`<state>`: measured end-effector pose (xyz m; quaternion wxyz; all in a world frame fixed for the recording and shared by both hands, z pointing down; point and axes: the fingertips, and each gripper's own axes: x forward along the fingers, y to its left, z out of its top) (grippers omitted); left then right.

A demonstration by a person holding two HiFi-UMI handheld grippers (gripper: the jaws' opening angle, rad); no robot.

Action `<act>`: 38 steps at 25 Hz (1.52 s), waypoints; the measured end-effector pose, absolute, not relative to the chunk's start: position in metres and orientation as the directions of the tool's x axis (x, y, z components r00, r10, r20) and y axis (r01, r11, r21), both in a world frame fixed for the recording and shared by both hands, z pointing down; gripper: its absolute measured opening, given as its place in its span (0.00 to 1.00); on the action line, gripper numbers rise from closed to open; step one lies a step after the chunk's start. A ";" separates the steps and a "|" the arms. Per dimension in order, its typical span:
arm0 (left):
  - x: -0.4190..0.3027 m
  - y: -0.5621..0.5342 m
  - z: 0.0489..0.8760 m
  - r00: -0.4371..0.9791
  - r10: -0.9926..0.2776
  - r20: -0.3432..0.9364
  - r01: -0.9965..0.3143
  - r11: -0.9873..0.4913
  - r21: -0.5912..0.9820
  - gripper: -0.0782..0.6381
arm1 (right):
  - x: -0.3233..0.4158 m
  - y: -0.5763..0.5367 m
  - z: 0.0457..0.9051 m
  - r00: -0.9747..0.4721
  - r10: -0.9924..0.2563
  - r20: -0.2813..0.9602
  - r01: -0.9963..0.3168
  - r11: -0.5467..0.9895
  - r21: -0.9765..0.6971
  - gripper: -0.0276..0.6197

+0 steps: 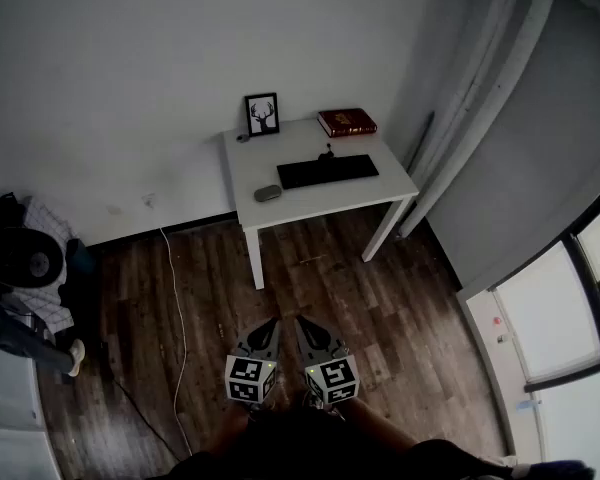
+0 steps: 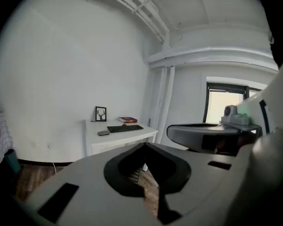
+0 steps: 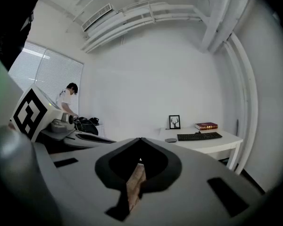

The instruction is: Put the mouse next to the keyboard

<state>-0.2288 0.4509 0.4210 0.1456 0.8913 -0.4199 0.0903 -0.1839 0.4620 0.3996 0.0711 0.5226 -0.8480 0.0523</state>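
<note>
A grey mouse (image 1: 268, 193) lies on the white table (image 1: 310, 206), near its front left, just left of the black keyboard (image 1: 327, 171) with a small gap between them. Both grippers hang low over the wooden floor, well short of the table and side by side. My left gripper (image 1: 274, 322) is shut with nothing in it, its tips meeting. My right gripper (image 1: 301, 320) is shut and empty too. In the left gripper view the mouse (image 2: 103, 133) and keyboard (image 2: 125, 128) show far off, as do the mouse (image 3: 170, 140) and keyboard (image 3: 199, 136) in the right gripper view.
A framed deer picture (image 1: 262, 114) and a red book (image 1: 346, 122) stand at the table's back. A white cable (image 1: 177, 308) runs across the floor. A dark fan and clothes (image 1: 25, 258) sit at left. A person (image 3: 66, 100) stands by the window blinds.
</note>
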 end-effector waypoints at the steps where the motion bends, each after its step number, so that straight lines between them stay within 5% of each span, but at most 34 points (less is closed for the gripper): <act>1: -0.228 0.451 0.421 0.631 -0.722 0.285 -0.775 -0.604 0.184 0.11 | -0.184 0.462 0.399 -0.446 -0.877 0.177 -0.892 0.451 -0.015 0.07; 28: -0.154 0.460 0.438 0.594 -0.744 0.307 -0.804 -0.563 0.191 0.12 | -0.116 0.477 0.419 -0.504 -0.832 0.232 -0.853 0.521 0.016 0.08; 38: -0.149 0.451 0.460 0.551 -0.730 0.404 -0.827 -0.542 0.148 0.12 | -0.089 0.455 0.437 -0.525 -0.814 0.248 -0.846 0.532 -0.046 0.08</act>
